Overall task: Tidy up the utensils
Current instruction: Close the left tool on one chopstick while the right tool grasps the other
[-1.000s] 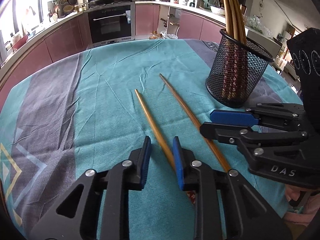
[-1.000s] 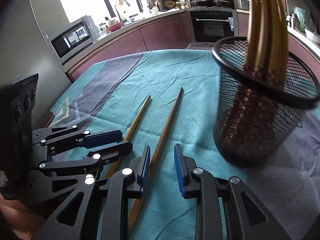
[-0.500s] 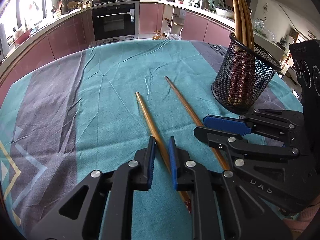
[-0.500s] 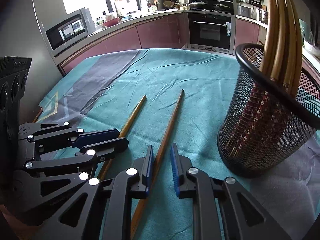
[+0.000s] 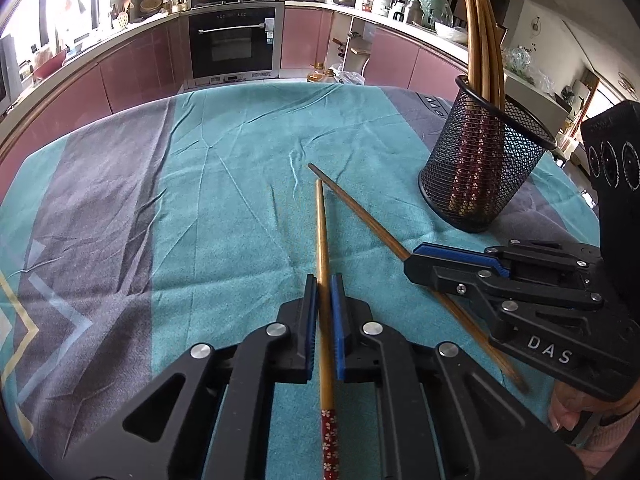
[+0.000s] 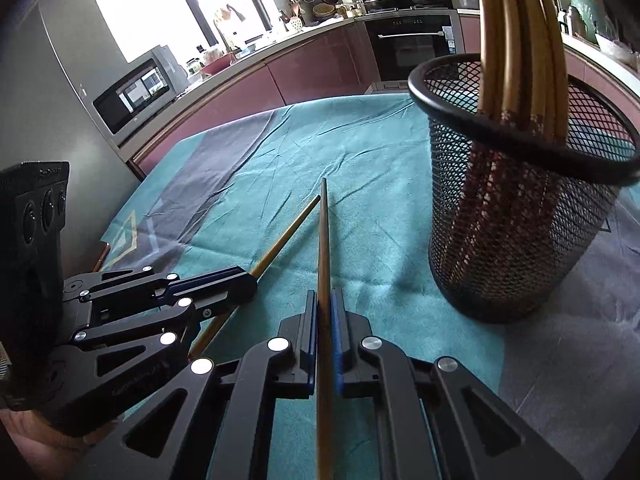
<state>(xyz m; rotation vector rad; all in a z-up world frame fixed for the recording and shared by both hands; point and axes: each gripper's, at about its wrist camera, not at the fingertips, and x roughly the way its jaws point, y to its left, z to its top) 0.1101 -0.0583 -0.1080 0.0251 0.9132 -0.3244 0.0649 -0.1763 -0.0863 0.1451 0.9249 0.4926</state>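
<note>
Two wooden chopsticks lie on the teal tablecloth, tips nearly meeting. My left gripper [image 5: 323, 286] is shut on the lighter chopstick [image 5: 321, 236], whose red flowered end runs back under the camera. My right gripper [image 6: 324, 300] is shut on the darker chopstick [image 6: 323, 240]. In the left wrist view the right gripper [image 5: 412, 266] sits to the right, clamped on the darker chopstick [image 5: 360, 212]. From the right wrist view the left gripper [image 6: 248, 284] shows at the left, holding the lighter chopstick [image 6: 288, 232]. A black mesh holder [image 5: 480, 168] [image 6: 520, 216] with several chopsticks stands to the right.
The tablecloth [image 5: 224, 200] has a grey band with a zigzag pattern on its left side. Behind the table runs a kitchen counter with pink cabinets, an oven [image 5: 234, 46] and a microwave [image 6: 136, 96]. A hand [image 5: 568, 412] holds the right gripper's handle.
Both grippers closed from open onto their chopsticks. The lighter chopstick has swung so its tip now lies close to the darker one's tip.
</note>
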